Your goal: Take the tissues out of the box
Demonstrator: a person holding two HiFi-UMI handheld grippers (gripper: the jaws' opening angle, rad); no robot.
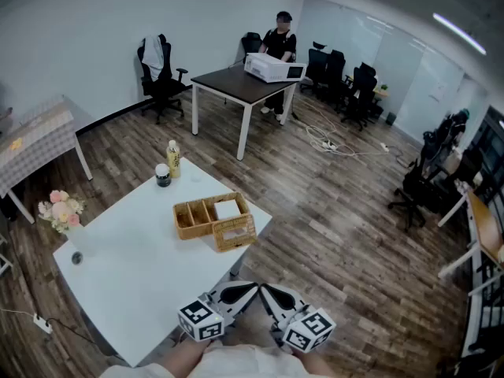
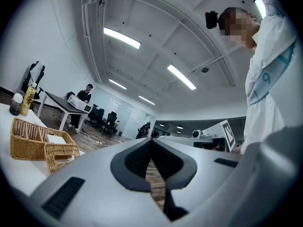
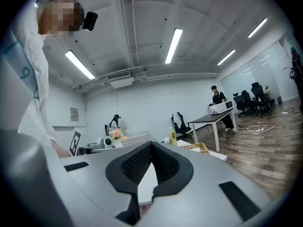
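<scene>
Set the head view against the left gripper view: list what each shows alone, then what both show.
Head view only: the pink flowers at the picture's left edge and the checked table. Left gripper view only: the ceiling light strips and the camera on the wearer's head. Both: the wicker basket with white tissues in it, the yellow-labelled bottle, and the person at the dark table.

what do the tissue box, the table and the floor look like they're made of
Tissue box: woven wicker or rattan by its tan, matte weave. Table: smooth white top, probably laminate or painted board. Floor: plank pattern with wood grain and a slight sheen; real wood or laminate, can't tell.
</scene>
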